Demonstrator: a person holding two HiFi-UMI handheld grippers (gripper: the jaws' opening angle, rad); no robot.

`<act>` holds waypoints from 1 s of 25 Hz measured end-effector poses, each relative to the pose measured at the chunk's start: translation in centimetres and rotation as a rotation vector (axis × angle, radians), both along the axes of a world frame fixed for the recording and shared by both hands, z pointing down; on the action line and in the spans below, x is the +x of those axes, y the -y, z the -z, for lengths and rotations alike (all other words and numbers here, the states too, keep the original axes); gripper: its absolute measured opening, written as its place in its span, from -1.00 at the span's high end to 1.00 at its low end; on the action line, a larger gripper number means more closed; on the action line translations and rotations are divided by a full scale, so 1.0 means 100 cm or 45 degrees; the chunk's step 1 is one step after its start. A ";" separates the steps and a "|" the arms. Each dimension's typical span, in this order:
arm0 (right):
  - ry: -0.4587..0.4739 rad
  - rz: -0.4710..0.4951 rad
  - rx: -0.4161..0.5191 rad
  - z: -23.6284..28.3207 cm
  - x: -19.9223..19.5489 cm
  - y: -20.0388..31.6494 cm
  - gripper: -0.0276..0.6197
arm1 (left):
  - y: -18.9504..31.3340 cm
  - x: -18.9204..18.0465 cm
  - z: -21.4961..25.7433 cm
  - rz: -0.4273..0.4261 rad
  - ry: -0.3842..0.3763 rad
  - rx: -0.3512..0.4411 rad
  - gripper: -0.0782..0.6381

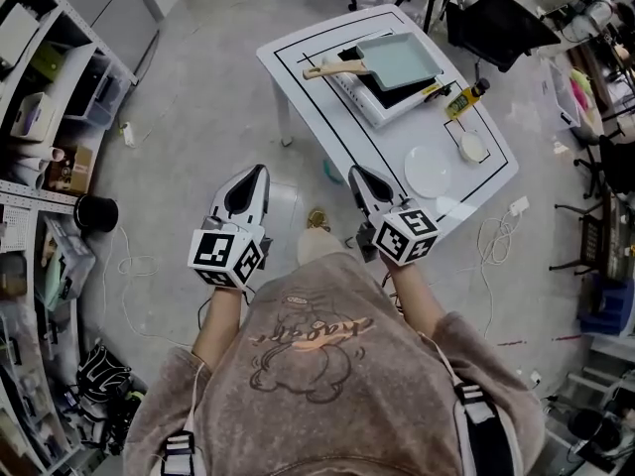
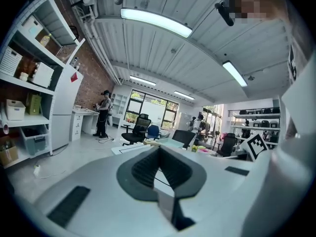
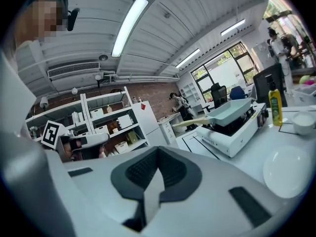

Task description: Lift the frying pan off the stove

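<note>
Sweatshirt (image 1: pixel 327 365); beyond, square teal frying pan (image 1: pixel 400 59)

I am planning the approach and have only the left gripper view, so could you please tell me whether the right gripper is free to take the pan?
Observer: Yes, the right gripper has its jaws shut with nothing between them.
Operator: Thank you. Which way does the pan's handle point?
Observer: In the head view, the frying pan sits on the stove, with its wooden handle pointing to the person's left.
Operator: Is anything else close to the stove?
Observer: A white plate, a small bowl and a yellow bottle lie beside the stove, toward the person's right.
</note>
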State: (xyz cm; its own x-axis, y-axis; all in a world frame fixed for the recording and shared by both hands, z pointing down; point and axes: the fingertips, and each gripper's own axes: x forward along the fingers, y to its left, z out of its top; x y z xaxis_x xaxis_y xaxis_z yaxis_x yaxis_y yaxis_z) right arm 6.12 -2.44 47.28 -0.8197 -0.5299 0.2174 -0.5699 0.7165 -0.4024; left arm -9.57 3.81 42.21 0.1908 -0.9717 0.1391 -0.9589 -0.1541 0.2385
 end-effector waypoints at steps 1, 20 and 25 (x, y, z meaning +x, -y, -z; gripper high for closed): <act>0.000 0.008 -0.004 0.001 -0.004 0.010 0.92 | 0.009 -0.003 0.002 0.005 -0.001 -0.001 0.76; 0.076 0.060 -0.130 0.000 -0.035 0.156 0.92 | 0.154 -0.036 0.005 0.086 -0.014 -0.048 0.76; 0.084 0.019 -0.156 -0.004 -0.040 0.173 0.92 | 0.173 -0.043 0.004 0.058 -0.002 -0.060 0.76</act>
State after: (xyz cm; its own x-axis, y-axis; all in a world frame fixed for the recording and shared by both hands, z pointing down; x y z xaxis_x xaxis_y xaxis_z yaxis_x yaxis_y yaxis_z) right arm 2.15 -19.70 47.64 -0.8421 -0.4902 0.2248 -0.5286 0.6680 -0.5238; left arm -13.92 -13.51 41.81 0.1466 -0.9718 0.1844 -0.9642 -0.0988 0.2460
